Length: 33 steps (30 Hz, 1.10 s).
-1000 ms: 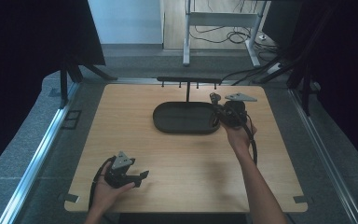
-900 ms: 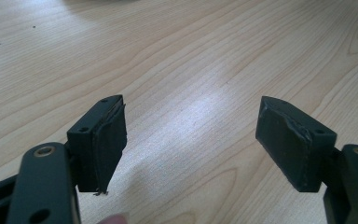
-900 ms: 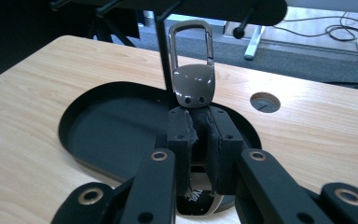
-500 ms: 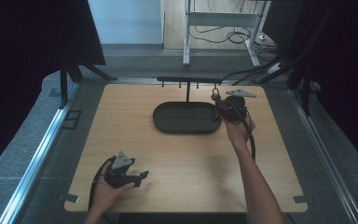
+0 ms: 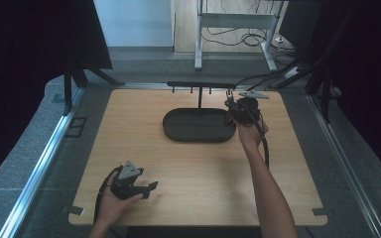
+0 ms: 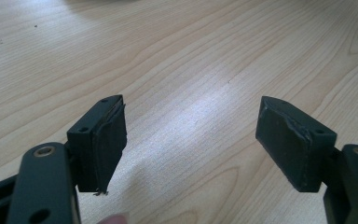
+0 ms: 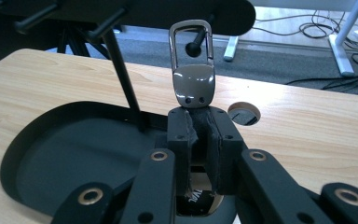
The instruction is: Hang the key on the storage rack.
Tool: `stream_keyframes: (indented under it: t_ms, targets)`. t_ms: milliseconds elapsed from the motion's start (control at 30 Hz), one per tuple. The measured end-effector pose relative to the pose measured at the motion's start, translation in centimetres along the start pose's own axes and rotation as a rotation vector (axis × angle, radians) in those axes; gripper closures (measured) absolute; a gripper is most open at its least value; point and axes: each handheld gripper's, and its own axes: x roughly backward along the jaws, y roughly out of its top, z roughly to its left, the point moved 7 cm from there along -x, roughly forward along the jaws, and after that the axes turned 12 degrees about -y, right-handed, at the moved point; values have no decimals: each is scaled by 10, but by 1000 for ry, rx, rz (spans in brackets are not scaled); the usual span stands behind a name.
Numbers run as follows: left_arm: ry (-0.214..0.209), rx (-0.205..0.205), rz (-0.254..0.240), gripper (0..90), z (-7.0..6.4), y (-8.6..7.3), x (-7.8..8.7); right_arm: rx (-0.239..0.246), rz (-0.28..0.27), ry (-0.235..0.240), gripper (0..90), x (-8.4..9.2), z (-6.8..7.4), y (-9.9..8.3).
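- Your right gripper has its jaws pressed together on the lower part of a metal clasp, a key-ring type piece with a loop at its top.
- The clasp stands upright above the jaws, and its loop sits right at the tip of a black peg on the rack; whether the peg actually passes through the loop is hard to tell from here.
- In the high view, your right gripper hovers at the far right end of the dark oval tray, just under the rack's bar.
- Your left gripper rests near the table's close left edge, jaws spread wide with only bare wood between them, well apart from the tray.
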Motion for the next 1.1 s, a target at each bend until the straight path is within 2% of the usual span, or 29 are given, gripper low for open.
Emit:
stream_keyframes:
  t_ms: [133, 367, 633, 700, 767, 833, 900, 1033, 1100]
  targets:
    - [0, -1, 3, 250, 0, 0, -1, -26, 2, -2, 809, -10, -1, -2]
    - [1, -2, 6, 250, 0, 0, -1, -41, 10, 14, 806, -18, 3, 0]
    - [2, -2, 6, 250, 0, -1, -1, -5, 24, 2, 792, -22, 7, -6]
    - [4, -5, 9, 250, 0, -1, -2, -20, 18, 23, 733, -21, 8, -7]
    - [4, -6, 13, 250, 0, -1, -2, -12, 19, 31, 668, -19, 8, -8]
    - [4, -8, 14, 250, -1, -1, -3, 1, 13, 23, 600, -16, 9, -9]
    - [5, -8, 16, 250, -1, -1, -3, 13, 29, 10, 531, -12, 10, -10]
    - [7, -8, 16, 250, -1, -1, -3, 26, 26, 21, 513, -2, 13, -12]
    - [7, -8, 17, 250, -1, -1, -3, 39, 23, 48, 507, 8, 17, -14]
